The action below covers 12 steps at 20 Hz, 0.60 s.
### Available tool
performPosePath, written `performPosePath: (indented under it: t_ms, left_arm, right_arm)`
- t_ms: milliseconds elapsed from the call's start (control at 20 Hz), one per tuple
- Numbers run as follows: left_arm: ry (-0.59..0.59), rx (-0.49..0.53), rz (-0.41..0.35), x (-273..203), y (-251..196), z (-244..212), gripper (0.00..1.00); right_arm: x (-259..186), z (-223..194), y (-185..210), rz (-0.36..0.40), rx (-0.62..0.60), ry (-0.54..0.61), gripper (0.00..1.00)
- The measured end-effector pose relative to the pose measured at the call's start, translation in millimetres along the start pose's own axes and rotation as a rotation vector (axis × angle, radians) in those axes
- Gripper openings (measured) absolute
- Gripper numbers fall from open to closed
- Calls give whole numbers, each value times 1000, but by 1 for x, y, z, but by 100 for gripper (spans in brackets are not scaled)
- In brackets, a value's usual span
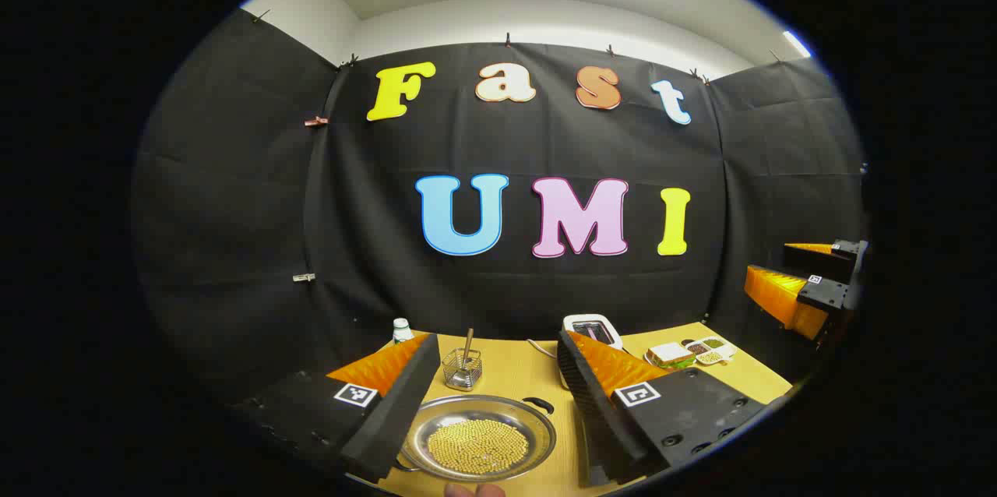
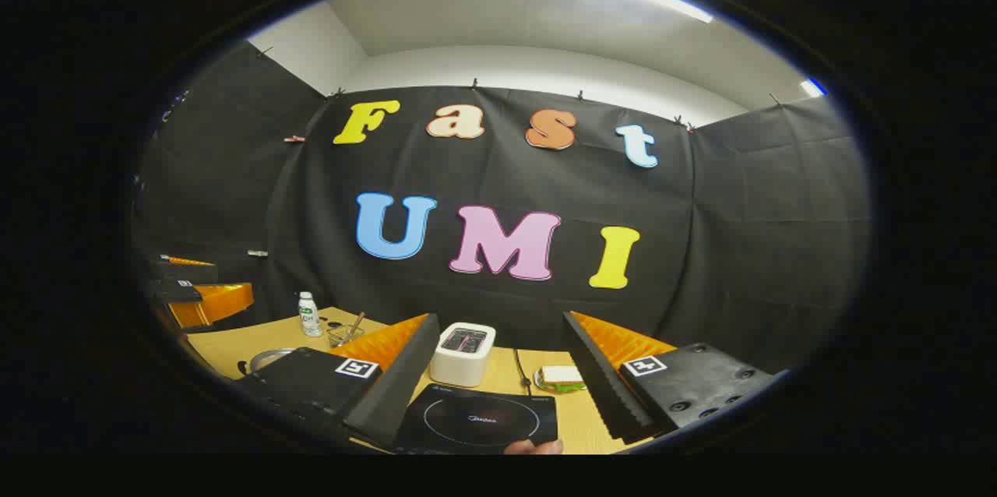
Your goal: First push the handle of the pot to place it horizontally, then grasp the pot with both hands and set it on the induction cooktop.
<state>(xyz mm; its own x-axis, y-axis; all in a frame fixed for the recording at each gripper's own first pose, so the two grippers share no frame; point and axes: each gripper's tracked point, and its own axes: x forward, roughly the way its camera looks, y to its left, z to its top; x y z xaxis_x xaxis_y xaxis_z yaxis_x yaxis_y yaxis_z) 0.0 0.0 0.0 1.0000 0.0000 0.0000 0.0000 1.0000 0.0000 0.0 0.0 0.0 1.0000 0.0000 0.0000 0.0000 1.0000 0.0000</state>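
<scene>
On the table (image 1: pixel 522 372), the pot (image 1: pixel 477 436) sits low between the two fingers of the left hand-held gripper (image 1: pixel 491 403). It is a shiny round metal pot with lots of little yellow beads inside. A dark handle (image 1: pixel 539 404) sticks out at its far right rim. The left hand-held gripper is wide apart and holds nothing. Behind the pot stands a small wire basket (image 1: pixel 462 369) with a stick in it. A white bottle (image 1: pixel 401 330) stands farther left.

In the right gripper view, the black induction cooktop (image 2: pixel 479 423) lies flat on the table, between the fingers of the right hand-held gripper (image 2: pixel 491 396). That one is wide apart too, with nothing in it. A white toaster (image 2: pixel 463 354) stands just behind the cooktop. A sandwich (image 2: pixel 562 377) lies to the right of it. The pot's rim (image 2: pixel 269 359) peeks out far to the left.
</scene>
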Motion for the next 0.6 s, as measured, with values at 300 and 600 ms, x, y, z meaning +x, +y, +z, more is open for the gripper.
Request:
performPosePath:
  t_ms: [300, 600]
  left_arm:
    - [4, -15, 15, 5, 24, -5, 95]
    - [-5, -17, 24, 7, 38, -4, 95]
  right_arm:
    - [-1, 2, -6, -28, -11, -5, 98]
    - [-6, 10, -6, -48, 0, -18, 98]
